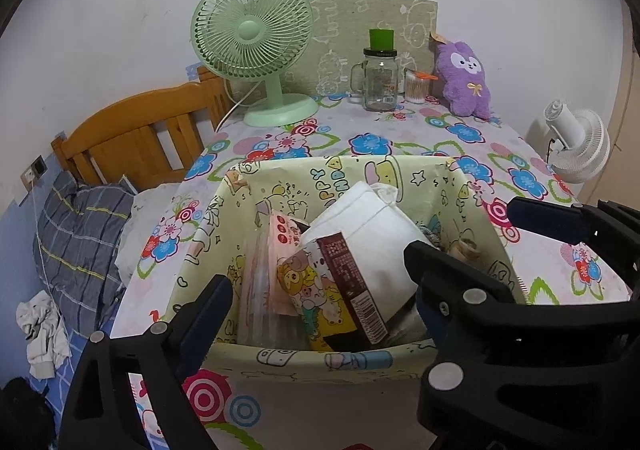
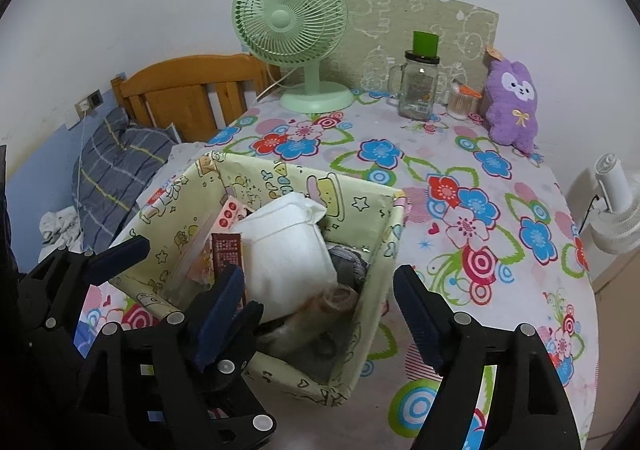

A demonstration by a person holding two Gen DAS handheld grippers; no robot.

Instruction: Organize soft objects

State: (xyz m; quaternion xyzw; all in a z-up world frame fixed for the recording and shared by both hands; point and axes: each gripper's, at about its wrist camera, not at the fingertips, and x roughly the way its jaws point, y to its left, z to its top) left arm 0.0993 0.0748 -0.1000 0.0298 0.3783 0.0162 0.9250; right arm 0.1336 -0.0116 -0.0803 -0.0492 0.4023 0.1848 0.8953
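A pale yellow cartoon-print fabric basket (image 1: 476, 206) (image 2: 376, 222) stands on the flowered table. It holds a white soft bundle (image 1: 372, 226) (image 2: 288, 246), a cartoon box (image 1: 340, 290), pink packets (image 1: 276, 246), a grey cloth (image 2: 352, 266) and other items. A purple plush toy (image 1: 466, 80) (image 2: 512, 106) sits upright at the table's far right corner. My left gripper (image 1: 320, 274) is open and empty, over the basket's near side. My right gripper (image 2: 320, 298) is open and empty, straddling the basket's near right wall; the left gripper (image 2: 180, 254) also shows at its left.
A green desk fan (image 1: 256, 46) (image 2: 296, 30), a glass mug jar with a green cap (image 1: 380, 74) (image 2: 418, 82) and a cotton swab jar (image 1: 416, 86) (image 2: 460, 102) stand at the back. A wooden bed with a striped pillow (image 1: 80, 234) lies left. A white fan (image 1: 580, 146) (image 2: 616, 206) stands right.
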